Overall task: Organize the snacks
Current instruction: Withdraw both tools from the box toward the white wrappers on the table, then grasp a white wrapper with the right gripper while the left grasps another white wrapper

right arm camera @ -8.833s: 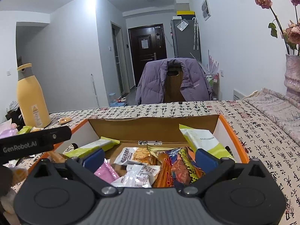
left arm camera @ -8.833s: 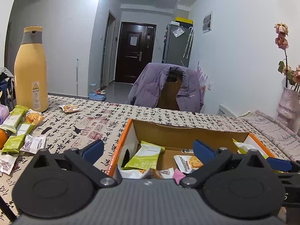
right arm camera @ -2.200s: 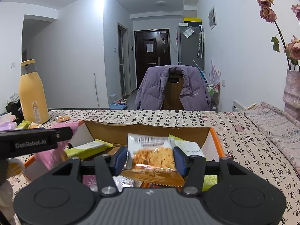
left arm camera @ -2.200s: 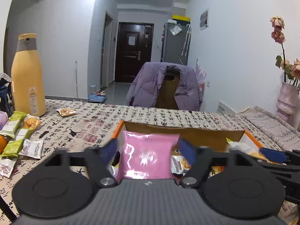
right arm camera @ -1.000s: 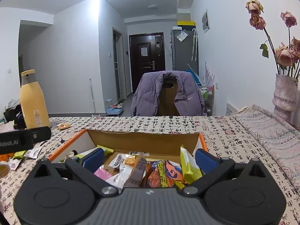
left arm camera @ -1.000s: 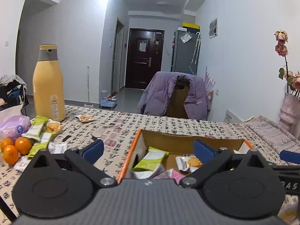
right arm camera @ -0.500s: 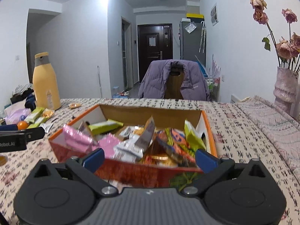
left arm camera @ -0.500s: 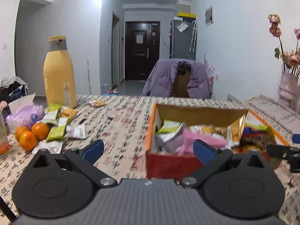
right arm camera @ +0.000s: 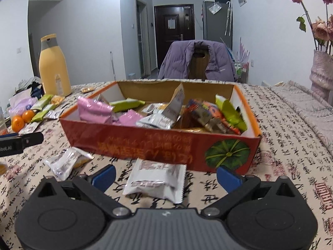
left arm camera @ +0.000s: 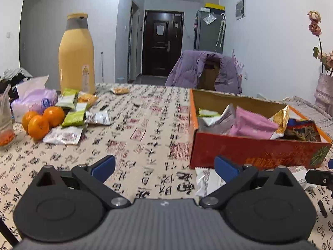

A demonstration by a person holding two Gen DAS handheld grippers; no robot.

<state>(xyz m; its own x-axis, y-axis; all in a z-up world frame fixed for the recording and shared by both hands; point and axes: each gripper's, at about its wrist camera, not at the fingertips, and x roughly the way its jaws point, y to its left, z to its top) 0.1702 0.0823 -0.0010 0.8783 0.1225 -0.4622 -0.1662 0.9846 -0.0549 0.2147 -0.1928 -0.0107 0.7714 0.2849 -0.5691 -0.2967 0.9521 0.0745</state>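
Observation:
A red-and-orange cardboard box (right arm camera: pixel 129 143) (left arm camera: pixel 258 150) holds several snack packets, among them a pink packet (right arm camera: pixel 94 109) (left arm camera: pixel 251 123). In front of the box a white snack packet (right arm camera: pixel 156 179) lies between the fingers of my right gripper (right arm camera: pixel 165 175), which is open and holds nothing. A second white packet (right arm camera: pixel 66 162) (left arm camera: pixel 206 179) lies to its left. My left gripper (left arm camera: pixel 164 166) is open over the bare tablecloth, left of the box. More green and white packets (left arm camera: pixel 75 116) lie far left by the oranges (left arm camera: pixel 39 120).
A tall yellow bottle (left arm camera: pixel 76 54) stands at the back left, beside a purple tissue pack (left arm camera: pixel 34 100) and a glass (left arm camera: pixel 5 125) at the left edge. A chair with a purple jacket (right arm camera: pixel 197 60) is behind the table. A vase (right arm camera: pixel 322 73) stands at right.
Both grippers let go of their packets over the box, then pulled back and lowered; the box now lies farther ahead, and two white packets show on the cloth in front of it.

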